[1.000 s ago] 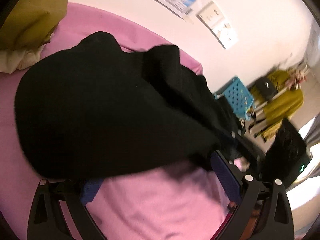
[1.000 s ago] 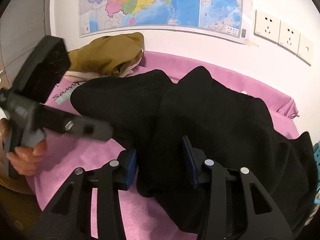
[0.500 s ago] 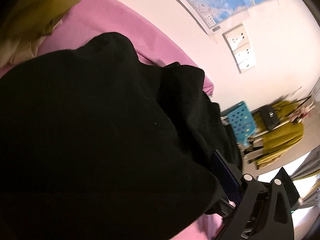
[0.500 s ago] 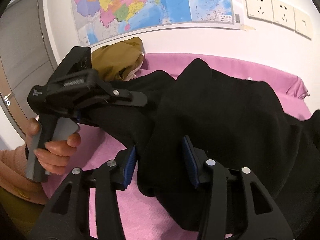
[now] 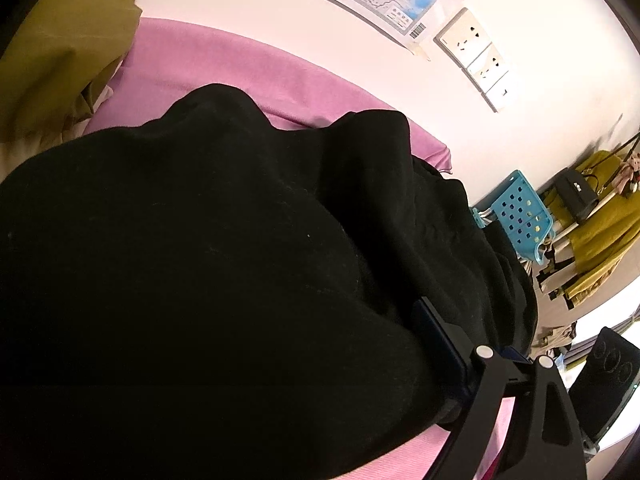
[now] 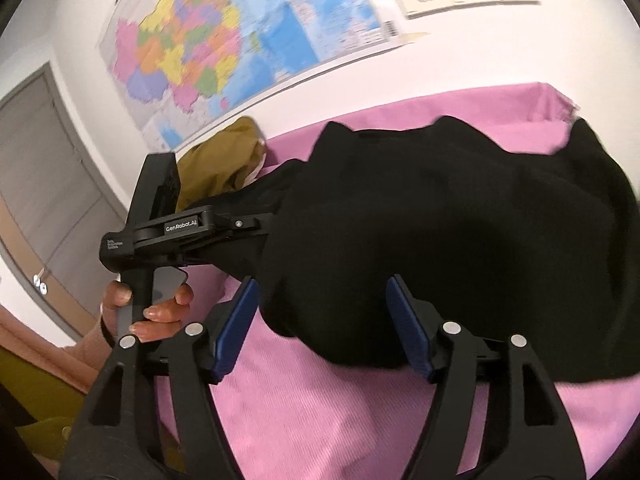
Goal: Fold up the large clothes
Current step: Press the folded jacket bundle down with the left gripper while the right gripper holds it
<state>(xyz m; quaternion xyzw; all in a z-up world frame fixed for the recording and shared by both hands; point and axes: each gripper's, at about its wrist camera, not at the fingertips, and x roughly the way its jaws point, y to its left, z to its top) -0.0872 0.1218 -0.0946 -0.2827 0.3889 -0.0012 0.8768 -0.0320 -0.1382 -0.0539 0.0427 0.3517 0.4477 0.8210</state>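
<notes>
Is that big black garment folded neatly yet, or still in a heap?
Still a heap: the big black fabric garment lies bunched in rounded lumps on the pink cloth-covered surface, with no flat, squared layers.

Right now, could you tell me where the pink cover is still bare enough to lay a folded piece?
The widest bare patch of the pink cover lies at the near edge, in front of the black garment, around the open right gripper. A narrow strip runs between garment and wall. The far left corner is crowded by olive clothes; the middle is all garment.
</notes>
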